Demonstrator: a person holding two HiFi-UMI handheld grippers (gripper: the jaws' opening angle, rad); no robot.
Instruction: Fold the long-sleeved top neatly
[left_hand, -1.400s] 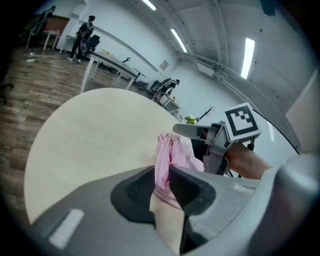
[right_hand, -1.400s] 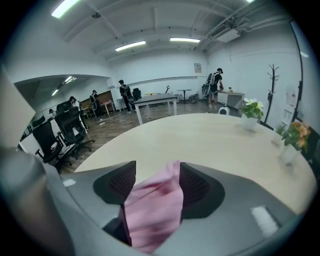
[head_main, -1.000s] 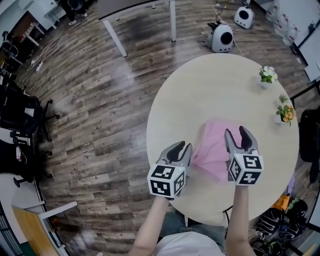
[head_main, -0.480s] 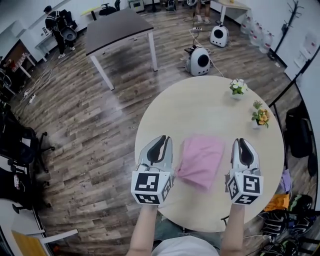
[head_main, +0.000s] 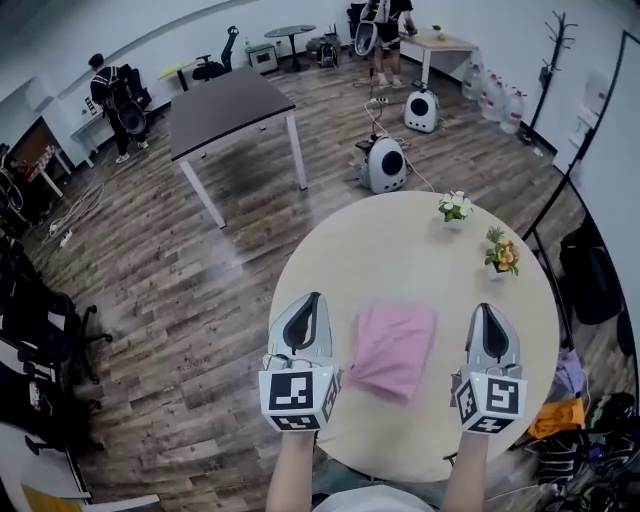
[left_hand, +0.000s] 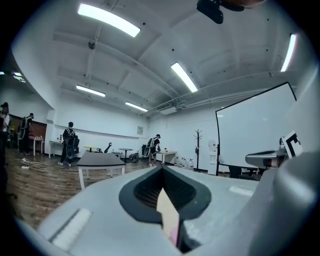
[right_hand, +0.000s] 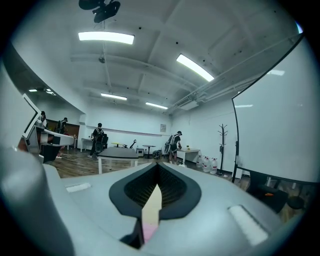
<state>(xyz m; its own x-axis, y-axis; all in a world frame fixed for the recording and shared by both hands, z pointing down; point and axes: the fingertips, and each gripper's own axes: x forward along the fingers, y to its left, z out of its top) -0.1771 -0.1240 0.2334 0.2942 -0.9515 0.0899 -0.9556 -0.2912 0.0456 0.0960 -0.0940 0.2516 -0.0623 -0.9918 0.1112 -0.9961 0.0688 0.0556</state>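
Observation:
The pink long-sleeved top (head_main: 393, 348) lies folded in a rough rectangle on the round beige table (head_main: 400, 250). Both grippers hover above the table, one on each side of the top, touching nothing. My left gripper (head_main: 309, 298) is to the left of the top, jaws together. To the right of the top is my right gripper (head_main: 489, 310); its jaws have just been closing and now meet with nothing between them. In the left gripper view the left gripper (left_hand: 162, 170) shows only a thin slit, with a sliver of pink top (left_hand: 175, 232) below. The right gripper (right_hand: 157, 167) looks the same in its own view.
Two small flower pots (head_main: 456, 208) (head_main: 500, 253) stand at the table's far right. Beyond the table on the wooden floor are a white pod-shaped case (head_main: 383, 163), a dark table (head_main: 225, 100) and people at the back. A black bag (head_main: 590, 285) sits at the right.
Both grippers rose off the pink top and moved apart to its sides. The right jaws went from open to shut. The head view tilted up, showing more of the room.

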